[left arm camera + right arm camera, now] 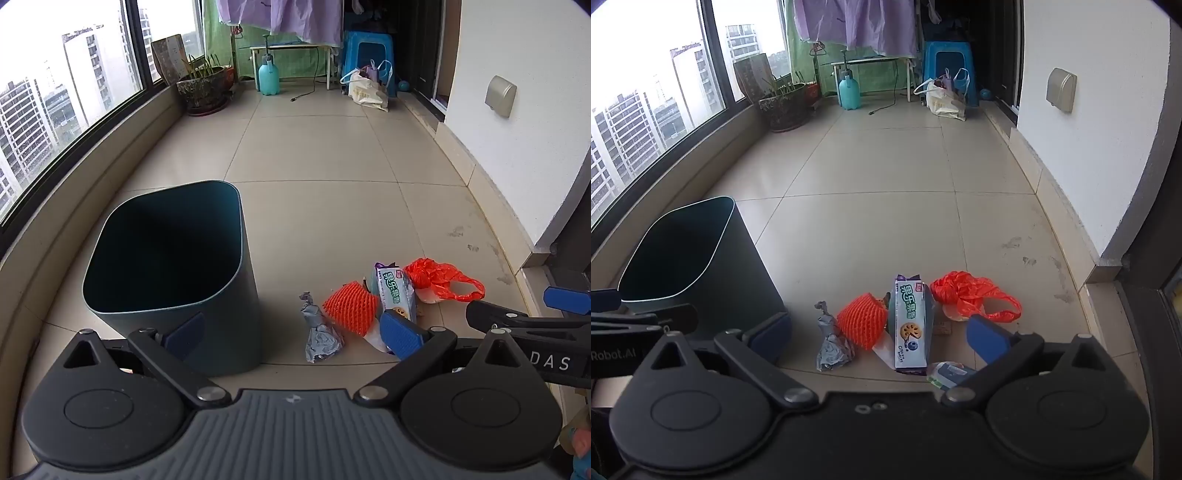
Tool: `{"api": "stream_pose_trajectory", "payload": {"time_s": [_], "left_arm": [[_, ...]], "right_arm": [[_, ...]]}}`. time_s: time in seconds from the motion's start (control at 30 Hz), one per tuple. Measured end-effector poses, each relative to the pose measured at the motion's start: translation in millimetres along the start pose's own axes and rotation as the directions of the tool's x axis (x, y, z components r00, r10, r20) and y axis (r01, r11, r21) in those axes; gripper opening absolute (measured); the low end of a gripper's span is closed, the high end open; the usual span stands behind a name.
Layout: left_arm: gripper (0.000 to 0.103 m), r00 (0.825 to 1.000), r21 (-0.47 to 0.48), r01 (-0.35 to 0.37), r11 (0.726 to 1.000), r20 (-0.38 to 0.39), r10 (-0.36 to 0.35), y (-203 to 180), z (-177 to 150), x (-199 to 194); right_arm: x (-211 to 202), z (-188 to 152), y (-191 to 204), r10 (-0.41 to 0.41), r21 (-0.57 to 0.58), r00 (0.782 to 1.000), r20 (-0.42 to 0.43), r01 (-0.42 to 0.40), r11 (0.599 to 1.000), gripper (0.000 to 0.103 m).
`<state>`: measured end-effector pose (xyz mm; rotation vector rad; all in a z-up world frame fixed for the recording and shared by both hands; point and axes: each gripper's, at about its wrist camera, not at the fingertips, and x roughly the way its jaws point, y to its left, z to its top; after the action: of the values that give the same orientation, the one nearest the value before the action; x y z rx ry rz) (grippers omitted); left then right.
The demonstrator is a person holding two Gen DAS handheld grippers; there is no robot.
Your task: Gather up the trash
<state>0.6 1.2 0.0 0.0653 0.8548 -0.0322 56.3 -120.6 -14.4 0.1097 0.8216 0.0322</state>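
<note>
a dark teal bin [166,266] stands upright on the tiled floor [332,147] of a glazed balcony, its mouth open and its inside dark, and everything else is placed from it here. just to the right of the bin lies a row of trash on the floor: first a crumpled grey paper wad [320,330], nearest the bin but apart from it; then an orange foam net [351,308], touching the wad's far side; then a white and green biscuit box [394,291] lying against the net; and farthest from the bin an orange plastic bag [439,282] with a loose handle loop. in the right wrist view a small green and white wrapper [951,373] lies nearer the camera than the box, also right of the bin. the left tool [293,334] hangs tilted down with its blue pads spread wide and nothing between them, one pad in front of the bin's wall, the other over the box end. the right tool [881,336] is likewise spread wide and empty, above the trash row to the bin's right. well beyond the bin, by the window, sits a potted plant [203,86].
</note>
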Motion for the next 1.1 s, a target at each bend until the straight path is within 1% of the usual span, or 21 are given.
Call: {"api": "stream_pose_trajectory", "payload": {"time_s": [0.07,0.1,0.13,0.17,0.2,0.3,0.37,0.83,1.1], "left_arm": [[0.102,1.0,-0.012,0.001,1.0,-0.004,-0.001,2,0,1],[0.102,1.0,-0.014,0.003,1.0,-0.028,-0.003,5,5,4],[0.102,1.0,-0.018,0.007,1.0,-0.029,-0.008,7,7,5],[0.102,1.0,-0.029,0.019,0.999,-0.022,-0.019,12,7,4],[0.102,1.0,-0.017,0.003,1.0,-0.003,-0.003,5,2,-1],[0.102,1.0,-0.013,0.001,1.0,-0.017,-0.001,2,10,0],[0.102,1.0,-0.013,0.005,1.0,-0.004,-0.005,2,5,-2],[0.102,1.0,-0.011,0.015,1.0,-0.015,-0.015,-1,7,-6],[0.102,1.0,-0.009,0.018,1.0,-0.008,-0.018,-1,6,-7]], "right_arm": [[0,0,0,0.004,-0.003,1.0,0.003,-0.004,1.0,0.101],[0,0,0,0.007,-0.005,1.0,0.003,-0.006,1.0,0.101],[0,0,0,0.007,-0.007,1.0,0.005,-0.007,1.0,0.101],[0,0,0,0.007,-0.008,1.0,0.005,-0.007,1.0,0.101],[0,0,0,0.008,-0.009,1.0,0.005,-0.008,1.0,0.101],[2,-1,0,0.007,0.002,1.0,0.0,-0.007,1.0,0.101],[2,-2,1,0.004,0.002,1.0,-0.002,-0.004,1.0,0.101],[3,1,0,0.005,0.017,1.0,-0.021,-0.004,1.0,0.101],[4,1,-3,0.005,0.022,1.0,-0.029,-0.005,1.0,0.101]]}}
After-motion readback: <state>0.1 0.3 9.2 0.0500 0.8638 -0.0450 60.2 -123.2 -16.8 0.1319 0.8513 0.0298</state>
